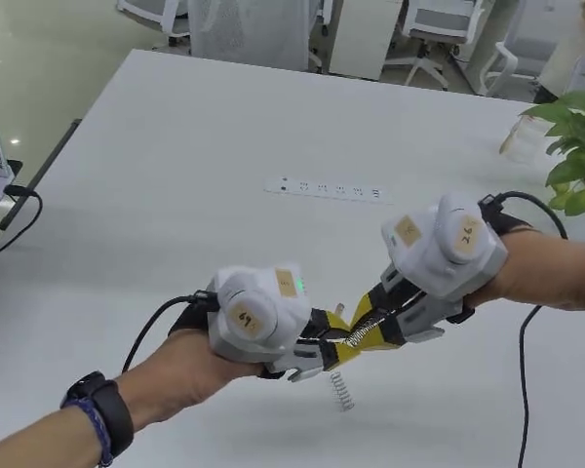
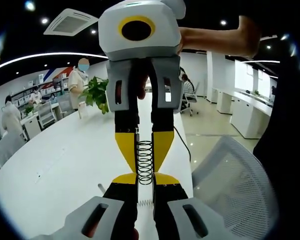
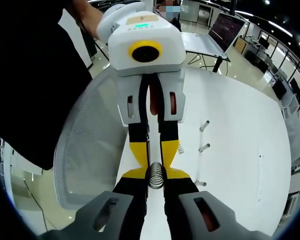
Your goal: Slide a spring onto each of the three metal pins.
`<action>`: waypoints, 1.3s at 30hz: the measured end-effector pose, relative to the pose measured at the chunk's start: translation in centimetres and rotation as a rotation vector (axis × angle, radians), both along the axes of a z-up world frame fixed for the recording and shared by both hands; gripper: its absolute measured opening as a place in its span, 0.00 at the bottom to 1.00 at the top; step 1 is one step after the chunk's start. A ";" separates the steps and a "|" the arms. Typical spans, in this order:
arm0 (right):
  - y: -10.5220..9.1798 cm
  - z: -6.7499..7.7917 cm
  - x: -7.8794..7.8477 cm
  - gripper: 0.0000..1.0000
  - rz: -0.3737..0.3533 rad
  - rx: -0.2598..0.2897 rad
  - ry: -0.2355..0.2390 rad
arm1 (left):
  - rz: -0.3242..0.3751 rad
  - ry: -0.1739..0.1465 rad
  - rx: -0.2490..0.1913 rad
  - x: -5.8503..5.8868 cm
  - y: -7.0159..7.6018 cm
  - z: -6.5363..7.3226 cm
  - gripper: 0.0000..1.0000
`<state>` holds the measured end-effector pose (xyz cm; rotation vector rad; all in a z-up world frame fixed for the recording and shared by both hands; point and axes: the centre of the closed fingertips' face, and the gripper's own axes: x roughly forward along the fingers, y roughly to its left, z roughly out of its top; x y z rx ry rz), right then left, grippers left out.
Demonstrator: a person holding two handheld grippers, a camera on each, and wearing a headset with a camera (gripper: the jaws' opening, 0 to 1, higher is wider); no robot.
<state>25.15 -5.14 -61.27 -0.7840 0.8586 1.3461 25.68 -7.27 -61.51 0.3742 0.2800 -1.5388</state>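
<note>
**Fingers (image 2: 126, 150) of 2 grippers clamped on 1 silver coiled metal spring (image 2: 145, 161)**

Yellow-tipped black fingers of the left gripper (image 2: 145, 179) rise from the bottom of the left gripper view. They are drawn in to a narrow gap, with the lower end of the spring squeezed between their pads. Facing it tip to tip is the right gripper (image 3: 156, 175), whose own yellow pads are just as nearly together and press on the other end of the same spring. In the right gripper view the coil shows end-on as a ring between them. The spring bridges the 2 sets of tips, held clear of the white table top (image 1: 175, 195) near its edge.

In the head view the left hand (image 1: 190, 366), with a black wristwatch (image 1: 102, 408) on its wrist, grips the left gripper's white body at lower centre. The right hand (image 1: 522, 268) holds the other gripper from the right. A loose silver spring (image 1: 342, 390) lies on the table just below the meeting tips, touched by neither gripper. 3 short metal pins (image 3: 204, 147) stand in a row on the table beside the grippers, apart from both springs; they are too small to tell more. Farther back lie a white power strip (image 1: 330, 189) and, at the right edge, a green leafy plant (image 1: 577, 146).
</note>
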 end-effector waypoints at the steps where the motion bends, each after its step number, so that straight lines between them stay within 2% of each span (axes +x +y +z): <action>1: 0.0 -0.2 0.0 0.08 0.000 0.000 -0.003 | 0.001 0.000 0.001 0.0 0.0 -0.1 0.03; 9: 0.4 -0.7 0.0 0.08 -0.006 0.004 -0.002 | 0.013 0.003 0.010 0.1 0.4 -0.7 0.03; 21: 0.5 -1.0 0.5 0.08 -0.025 0.011 -0.003 | 0.045 0.029 0.018 0.2 1.3 -1.4 0.12; 28: 0.2 -1.6 0.8 0.08 -0.047 0.004 -0.004 | 0.085 0.040 0.022 0.7 2.6 -1.6 0.16; 39: -0.1 -2.8 1.6 0.08 -0.074 -0.010 -0.001 | 0.214 0.072 0.026 2.4 6.3 -2.5 0.23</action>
